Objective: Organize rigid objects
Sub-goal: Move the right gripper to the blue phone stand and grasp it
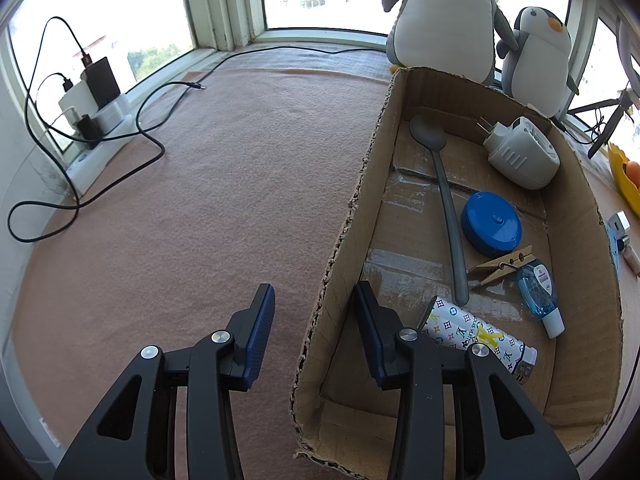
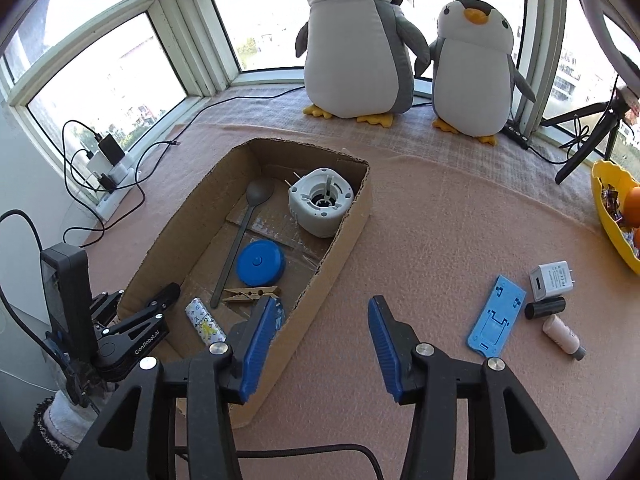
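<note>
A cardboard box [image 2: 344, 232] [image 1: 348, 232] holds a grey spoon [image 2: 240, 236], a blue round lid [image 2: 260, 262], a white plug-in device [image 2: 320, 202], a clothespin [image 2: 250, 294], a patterned lighter [image 2: 206, 326] and a small blue bottle [image 1: 538, 292]. My left gripper [image 1: 316, 300] is open and empty, straddling the box's left wall; it also shows in the right wrist view [image 2: 156, 304]. My right gripper [image 2: 320, 312] is open and empty above the box's right wall. On the mat to the right lie a blue phone stand [image 2: 496, 314], a white charger [image 2: 551, 280], a black cylinder [image 2: 545, 307] and a pale tube [image 2: 562, 336].
Two plush penguins [image 2: 360, 40] [image 2: 472, 68] stand at the window behind the box. A power strip with chargers and cables [image 2: 108, 172] lies at the left. A yellow bowl with fruit [image 2: 616, 216] and a black tripod [image 2: 592, 136] are at the right.
</note>
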Demonstrator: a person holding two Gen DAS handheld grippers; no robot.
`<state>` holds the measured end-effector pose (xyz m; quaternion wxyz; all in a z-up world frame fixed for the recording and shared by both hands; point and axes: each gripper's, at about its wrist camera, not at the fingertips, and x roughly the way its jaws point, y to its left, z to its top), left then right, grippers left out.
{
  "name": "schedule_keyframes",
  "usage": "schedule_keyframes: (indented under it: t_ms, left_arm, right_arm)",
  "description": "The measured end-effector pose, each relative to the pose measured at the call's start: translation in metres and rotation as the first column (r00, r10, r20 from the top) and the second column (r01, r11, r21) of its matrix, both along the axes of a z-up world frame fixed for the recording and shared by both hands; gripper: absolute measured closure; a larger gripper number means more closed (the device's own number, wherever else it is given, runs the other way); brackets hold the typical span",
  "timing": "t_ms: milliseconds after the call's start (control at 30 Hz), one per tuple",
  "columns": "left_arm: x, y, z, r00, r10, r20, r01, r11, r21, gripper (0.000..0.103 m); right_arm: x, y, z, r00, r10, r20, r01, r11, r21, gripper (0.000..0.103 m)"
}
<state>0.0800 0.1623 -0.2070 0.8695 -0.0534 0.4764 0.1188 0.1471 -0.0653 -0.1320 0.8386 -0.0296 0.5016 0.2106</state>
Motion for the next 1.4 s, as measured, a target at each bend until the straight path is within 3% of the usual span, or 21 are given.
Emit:
schedule_keyframes:
  t_ms: [167,333,533,833,1200,1400]
  left_arm:
    - [0.0,0.001,0.0,1.0,-0.001,0.0,0.001,1.0,0.001,0.064]
    - [0.0,0.001,0.0,1.0,-0.001,0.0,0.001,1.0,0.001,0.064]
    - [0.0,0.001,0.0,1.0,-0.001,0.0,0.001,1.0,0.0,0.064]
    - [0.0,0.002,0.0,1.0,-0.001,0.002,0.001,1.0,-0.002,0.064]
    - [0.0,0.002,0.0,1.0,-0.001,0.002,0.001,1.0,-0.003,0.064]
    - [-0.001,0.003,0.0,1.0,-0.001,0.002,0.001,1.0,-0.002,0.064]
  right_arm:
    - [0.02,-0.049,-0.011,0.989,-0.14,-0.047,0.14,0.99,-0.003,0.059]
    - [0.04,-0.092,-0.028,0.954,-0.268,-0.138,0.271,0.963,0.004,0.059]
    - [0.06,-0.116,-0.047,0.915,-0.336,-0.224,0.346,0.938,0.005,0.059]
    - [0.08,-0.12,-0.077,0.88,-0.387,-0.275,0.381,0.921,-0.075,0.059]
    - [0.089,-0.111,-0.086,0.892,-0.369,-0.259,0.34,0.928,-0.153,0.059]
    - [0.088,-0.106,-0.087,0.909,-0.344,-0.235,0.302,0.932,-0.2,0.066]
